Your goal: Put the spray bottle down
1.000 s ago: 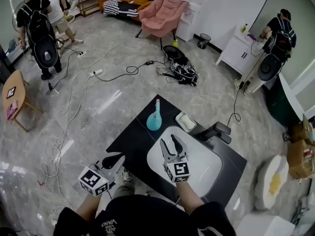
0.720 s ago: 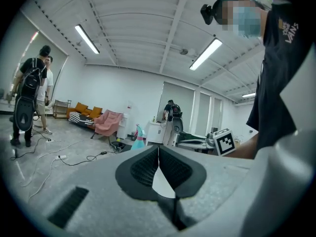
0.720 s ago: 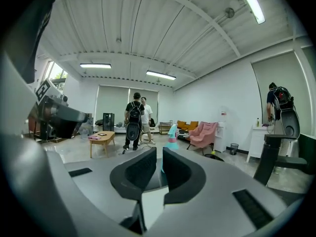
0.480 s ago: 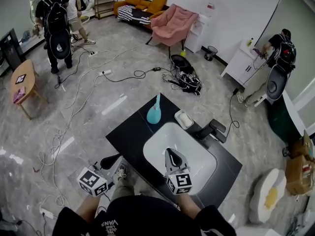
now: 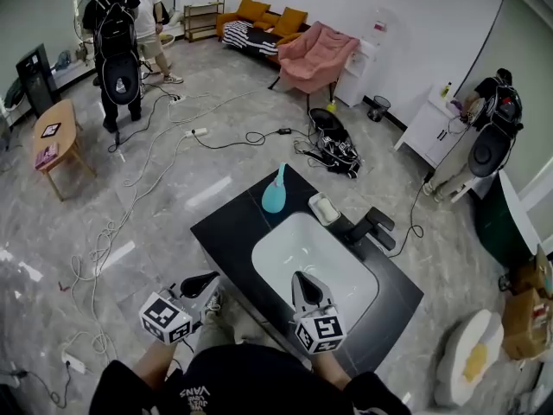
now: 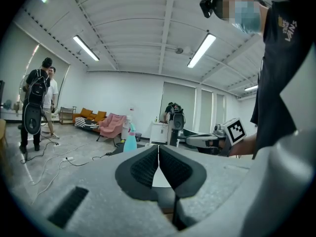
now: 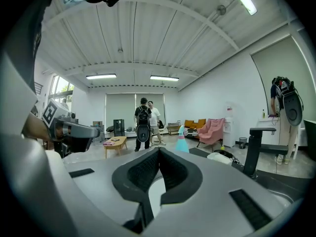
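Observation:
The turquoise spray bottle [image 5: 275, 193] with a pink top stands upright on the far left corner of the black counter [image 5: 225, 231], free of both grippers. It shows small in the left gripper view [image 6: 130, 141] and the right gripper view [image 7: 181, 143]. My right gripper [image 5: 302, 280] is shut with nothing in it, hanging over the near edge of the white sink basin [image 5: 285, 247]. My left gripper [image 5: 211, 278] is shut and empty, off the counter's near left edge. Both sit well short of the bottle.
A soap dish [image 5: 325, 208] and a black faucet [image 5: 373, 228] stand behind the basin. Cables [image 5: 138, 167] trail over the floor. Two people [image 5: 121, 37] stand far left near a wooden table [image 5: 54, 136]; another person [image 5: 488, 115] is at the right. A pink armchair [image 5: 321, 55] stands at the back.
The right gripper's jaws closed empty and it drew back toward me from the basin's middle to its near edge. The left gripper also shifted. The bottle stayed put.

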`<action>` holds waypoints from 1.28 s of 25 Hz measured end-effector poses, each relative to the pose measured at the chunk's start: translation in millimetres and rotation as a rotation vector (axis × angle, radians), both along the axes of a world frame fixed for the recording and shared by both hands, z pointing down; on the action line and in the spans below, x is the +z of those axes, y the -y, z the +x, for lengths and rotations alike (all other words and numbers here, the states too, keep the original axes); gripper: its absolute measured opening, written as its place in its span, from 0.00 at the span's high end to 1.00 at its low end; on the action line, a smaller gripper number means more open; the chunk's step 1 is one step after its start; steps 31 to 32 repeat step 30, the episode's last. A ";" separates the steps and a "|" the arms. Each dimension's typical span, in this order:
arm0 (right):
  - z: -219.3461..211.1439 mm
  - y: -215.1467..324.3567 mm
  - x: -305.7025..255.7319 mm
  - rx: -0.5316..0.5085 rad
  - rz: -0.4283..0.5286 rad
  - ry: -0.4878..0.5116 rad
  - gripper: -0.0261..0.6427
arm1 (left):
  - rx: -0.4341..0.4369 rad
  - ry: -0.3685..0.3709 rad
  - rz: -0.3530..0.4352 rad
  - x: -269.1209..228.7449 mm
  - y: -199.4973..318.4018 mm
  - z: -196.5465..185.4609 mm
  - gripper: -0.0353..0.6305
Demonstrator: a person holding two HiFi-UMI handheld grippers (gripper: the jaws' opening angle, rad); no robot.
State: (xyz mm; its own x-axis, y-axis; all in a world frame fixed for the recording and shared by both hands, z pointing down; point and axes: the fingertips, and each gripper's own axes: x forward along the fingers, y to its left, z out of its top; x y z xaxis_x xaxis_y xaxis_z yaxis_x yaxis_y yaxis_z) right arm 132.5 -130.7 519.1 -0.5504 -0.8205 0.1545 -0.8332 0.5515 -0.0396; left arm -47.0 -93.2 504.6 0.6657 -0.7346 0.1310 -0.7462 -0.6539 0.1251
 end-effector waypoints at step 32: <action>-14.3 -23.9 9.9 -0.069 -0.027 -0.074 0.96 | -0.048 -0.018 -0.011 8.1 -20.3 -2.7 0.92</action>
